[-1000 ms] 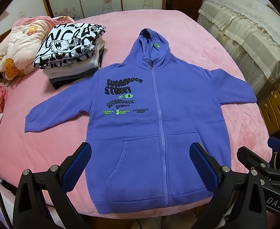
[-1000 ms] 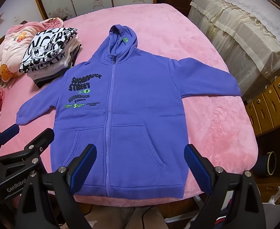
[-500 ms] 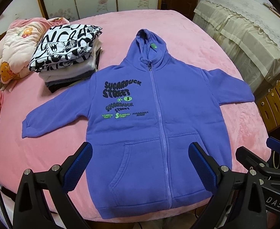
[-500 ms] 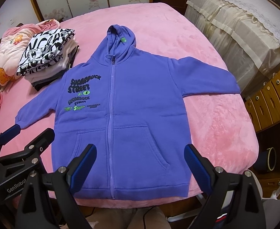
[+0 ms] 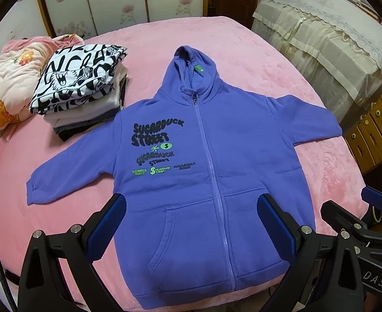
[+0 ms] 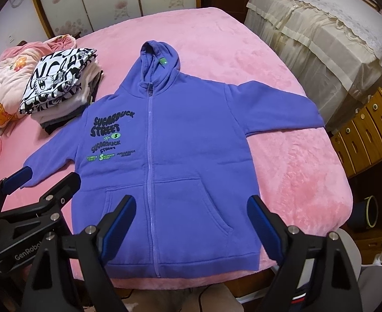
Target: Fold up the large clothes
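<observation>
A purple hoodie (image 5: 206,171) lies zipped and face up on a pink bed (image 5: 243,46), sleeves out to either side, hem at the near edge. The left gripper (image 5: 191,225) and right gripper (image 6: 191,221) hover above the hem, jaws spread wide, holding nothing. A stack (image 5: 79,91) of folded clothes sits just beyond the left sleeve (image 5: 71,163). Folding looks not yet begun. A clean first fold would likely call for pinching a sleeve at cuff and shoulder and laying it flat across the chest, keeping the body unwrinkled.
</observation>
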`<state>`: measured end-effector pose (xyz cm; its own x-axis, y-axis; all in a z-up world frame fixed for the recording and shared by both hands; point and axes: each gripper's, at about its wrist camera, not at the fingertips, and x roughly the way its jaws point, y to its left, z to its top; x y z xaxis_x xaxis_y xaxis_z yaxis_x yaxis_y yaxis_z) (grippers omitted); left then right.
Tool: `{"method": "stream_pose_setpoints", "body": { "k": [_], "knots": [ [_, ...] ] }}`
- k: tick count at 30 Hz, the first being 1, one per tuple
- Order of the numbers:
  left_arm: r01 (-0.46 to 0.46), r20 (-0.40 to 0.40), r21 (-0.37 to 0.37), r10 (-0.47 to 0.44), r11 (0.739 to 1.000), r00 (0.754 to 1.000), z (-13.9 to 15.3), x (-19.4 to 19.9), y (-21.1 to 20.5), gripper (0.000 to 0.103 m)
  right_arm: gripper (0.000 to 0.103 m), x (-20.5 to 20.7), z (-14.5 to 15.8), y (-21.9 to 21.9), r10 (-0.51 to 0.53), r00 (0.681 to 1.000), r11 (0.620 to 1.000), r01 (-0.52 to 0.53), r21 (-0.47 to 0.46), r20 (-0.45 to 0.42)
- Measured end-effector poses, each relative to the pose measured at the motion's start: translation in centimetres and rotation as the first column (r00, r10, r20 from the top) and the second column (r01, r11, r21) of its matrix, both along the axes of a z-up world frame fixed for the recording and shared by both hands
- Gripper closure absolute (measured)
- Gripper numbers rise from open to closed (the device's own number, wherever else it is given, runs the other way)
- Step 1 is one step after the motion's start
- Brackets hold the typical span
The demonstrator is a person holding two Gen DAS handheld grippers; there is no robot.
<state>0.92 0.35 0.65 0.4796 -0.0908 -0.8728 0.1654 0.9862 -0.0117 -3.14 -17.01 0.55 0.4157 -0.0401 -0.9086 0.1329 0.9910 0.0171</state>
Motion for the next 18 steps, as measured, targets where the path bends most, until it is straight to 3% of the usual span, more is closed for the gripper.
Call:
{"method": "stream_pose_setpoints", "body": {
  "k": [12, 18],
  "knots": [
    [0.017, 0.018, 0.024, -0.017, 1.000, 1.000, 0.0, 1.5, -3.1, 0.003, 0.015, 1.2, -0.8, -2.7, -0.007, 1.000, 0.999, 0.007, 0.042, -0.004],
    [0.019, 0.018, 0.026, -0.019, 0.999, 1.000, 0.3, 3.7, -6.9, 0.003, 0.015, 3.6, -0.9, -6.5, 0.026, 0.999, 0.997, -0.029, 0.074, 0.040]
  ]
}}
